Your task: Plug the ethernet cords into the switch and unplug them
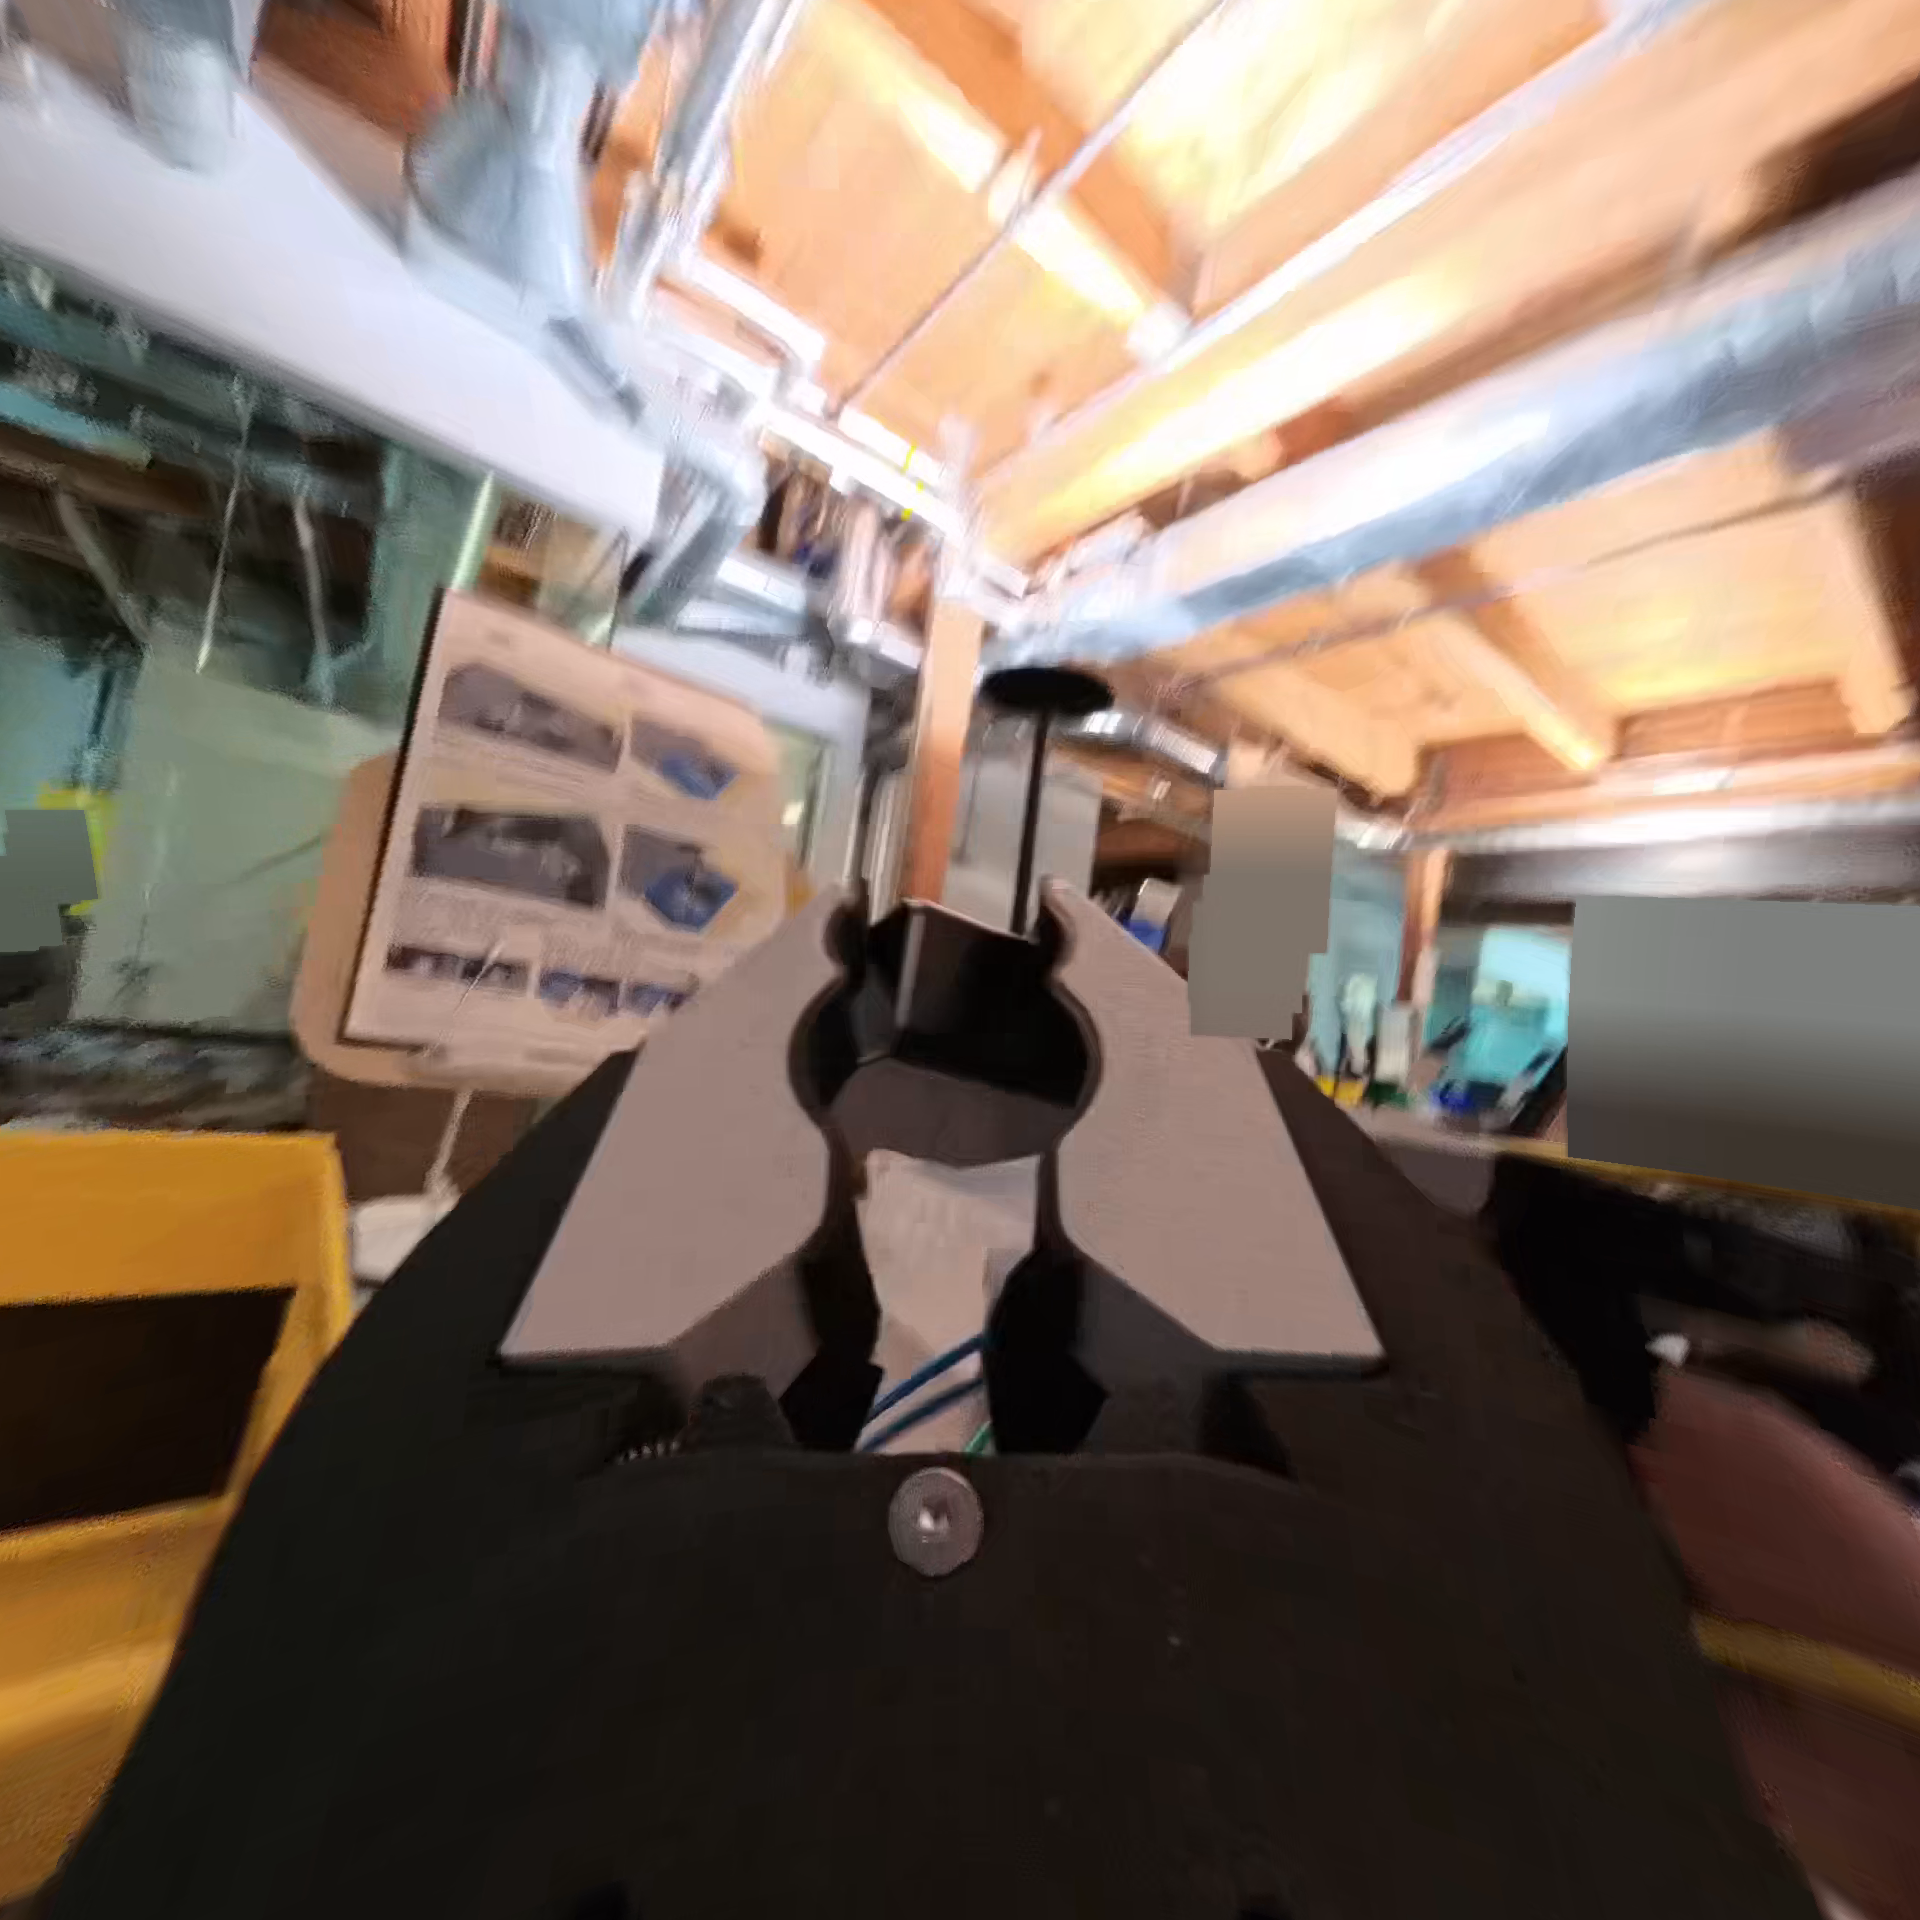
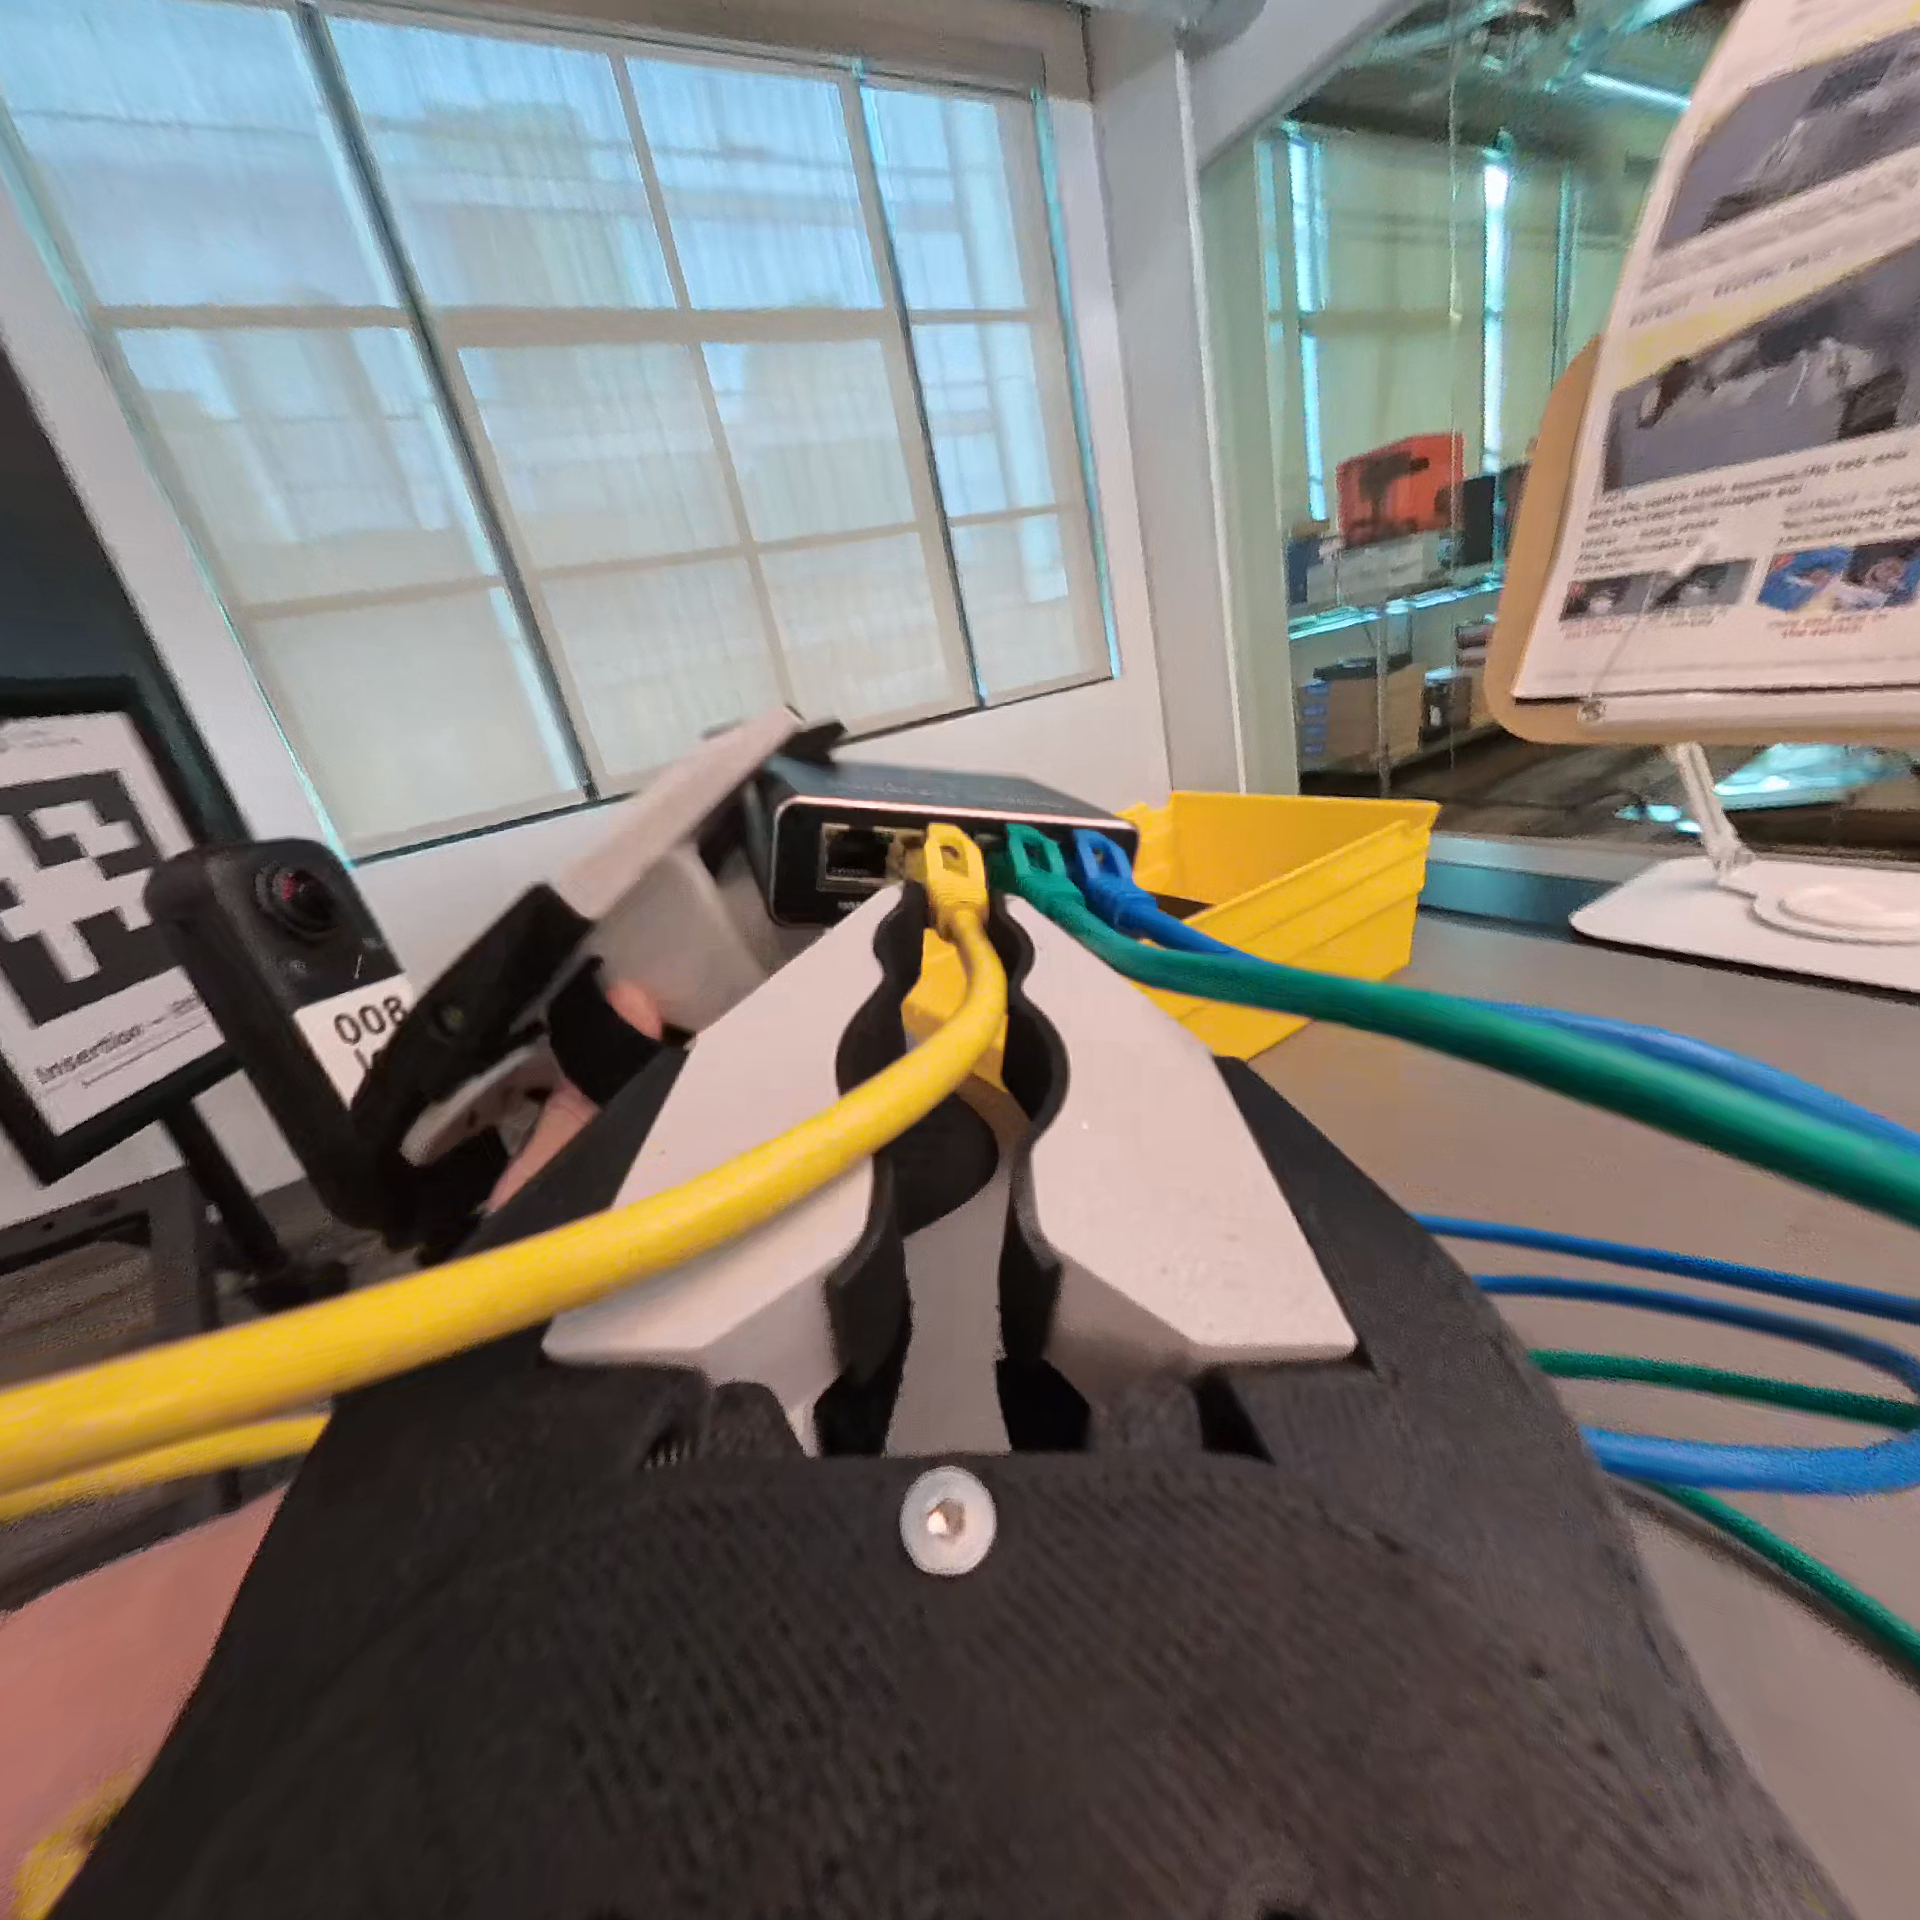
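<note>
The black switch [image 2: 997,805] is held up off the grey table [image 2: 1507,1101], ports facing me. A yellow cord [image 2: 951,868], a green cord [image 2: 1029,862] and a blue cord [image 2: 1101,868] are plugged in side by side; the left port is empty. My right gripper [image 2: 951,920] is shut on the yellow cord just behind its plug. My left gripper [image 1: 951,904] is shut on the switch [image 1: 951,987] and tilted up toward the ceiling. One of its grey fingers [image 2: 675,821] shows against the switch's left side in the right wrist view.
A yellow bin [image 2: 1299,883] sits behind the switch, and a yellow bin edge [image 1: 156,1351] shows low left in the left wrist view. A clipboard on a white stand [image 2: 1714,416] is at the right. A marker sign [image 2: 73,894] is at the left. Loose blue and green cord loops [image 2: 1714,1455] lie right.
</note>
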Motion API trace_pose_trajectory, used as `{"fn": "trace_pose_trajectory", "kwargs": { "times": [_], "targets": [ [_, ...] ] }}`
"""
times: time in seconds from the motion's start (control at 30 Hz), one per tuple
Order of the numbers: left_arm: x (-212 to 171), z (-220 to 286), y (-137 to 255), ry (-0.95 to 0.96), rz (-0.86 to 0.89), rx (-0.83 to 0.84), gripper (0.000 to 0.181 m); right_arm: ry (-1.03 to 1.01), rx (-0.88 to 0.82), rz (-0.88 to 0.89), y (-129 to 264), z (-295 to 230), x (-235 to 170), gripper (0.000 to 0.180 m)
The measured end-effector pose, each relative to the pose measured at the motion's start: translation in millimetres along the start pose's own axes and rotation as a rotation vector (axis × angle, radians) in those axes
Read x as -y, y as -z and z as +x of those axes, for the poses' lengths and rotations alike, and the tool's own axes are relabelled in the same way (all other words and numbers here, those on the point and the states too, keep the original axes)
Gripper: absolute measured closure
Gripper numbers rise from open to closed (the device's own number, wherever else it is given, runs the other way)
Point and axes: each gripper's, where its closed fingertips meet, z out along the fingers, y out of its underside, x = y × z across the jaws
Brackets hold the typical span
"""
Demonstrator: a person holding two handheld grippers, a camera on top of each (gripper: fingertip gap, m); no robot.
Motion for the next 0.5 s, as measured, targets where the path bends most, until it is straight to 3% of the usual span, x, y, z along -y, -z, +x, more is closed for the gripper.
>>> {"fn": "trace_pose_trajectory", "kwargs": {
  "times": [0.07, 0.2, 0.37, 0.5],
  "targets": [
    [19.1, 5.9, 3.0, -0.002, 0.069, -0.029, 0.157, -0.013, 0.096, 0.019, 1.3, -10.9, 1.7, 0.169],
    [0.9, -3.9, -6.3, 0.029, -0.077, -0.019, 0.154, -0.009, 0.079, 0.011, 1.7, -3.1, -9.6, 0.169],
    [-13.7, 19.5, -4.4, 0.075, -0.125, -0.156, 0.109, -0.098, 0.104, 0.032, 7.8, 8.0, -20.4, 0.169],
    [-23.0, 36.1, 0.8, -0.084, -0.216, -0.280, 0.096, -0.056, 0.121, 0.034, 15.1, 10.4, -15.2, 0.169]
  ]
}}
